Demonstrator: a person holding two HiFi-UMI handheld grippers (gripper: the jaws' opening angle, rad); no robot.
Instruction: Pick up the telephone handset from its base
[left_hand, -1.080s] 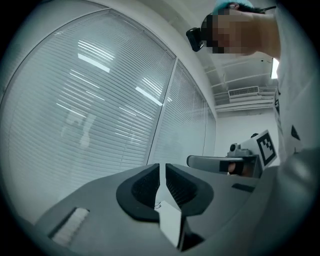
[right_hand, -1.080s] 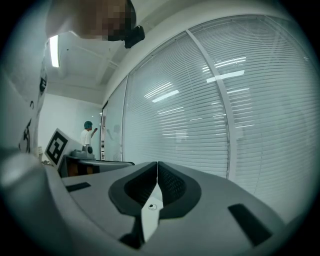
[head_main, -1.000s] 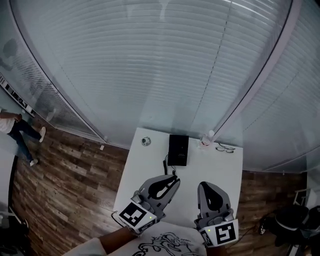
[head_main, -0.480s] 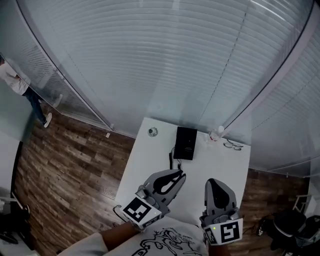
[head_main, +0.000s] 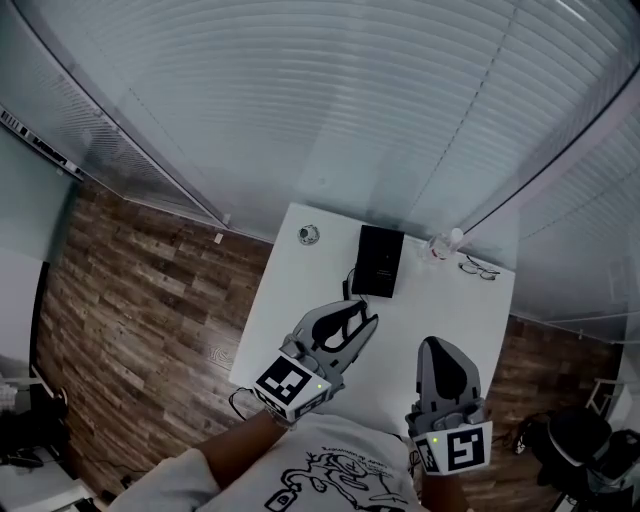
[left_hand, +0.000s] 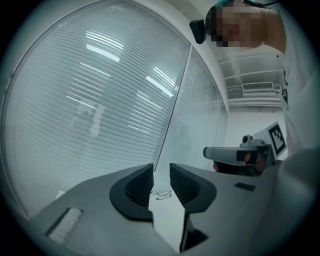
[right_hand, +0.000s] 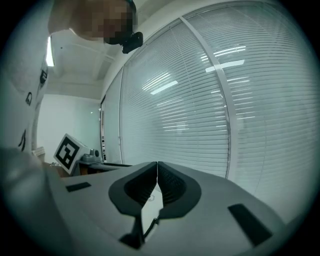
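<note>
The black telephone (head_main: 378, 261), handset lying on its base, sits at the far middle of the white table (head_main: 290, 300), with a dark cord (head_main: 350, 287) trailing off its near left corner. My left gripper (head_main: 366, 320) hovers just short of the phone. Its jaws are opening, with a narrow gap and nothing between them (left_hand: 161, 172). My right gripper (head_main: 438, 346) hangs over the near right of the table, further from the phone. It is shut and empty (right_hand: 157, 166). The phone shows in neither gripper view.
A small round object (head_main: 308, 235) lies at the far left corner. A small bottle (head_main: 443, 245) and a pair of glasses (head_main: 480, 268) lie at the far right; the glasses (left_hand: 162, 194) also show through the left jaws. Glass walls with blinds (head_main: 330, 110) stand behind. Wooden floor (head_main: 150, 290) lies to the left.
The left jaws have parted from shut to a narrow gap. Both grippers have sunk toward the table. The head view has swung, and the person seen at the left is gone from view.
</note>
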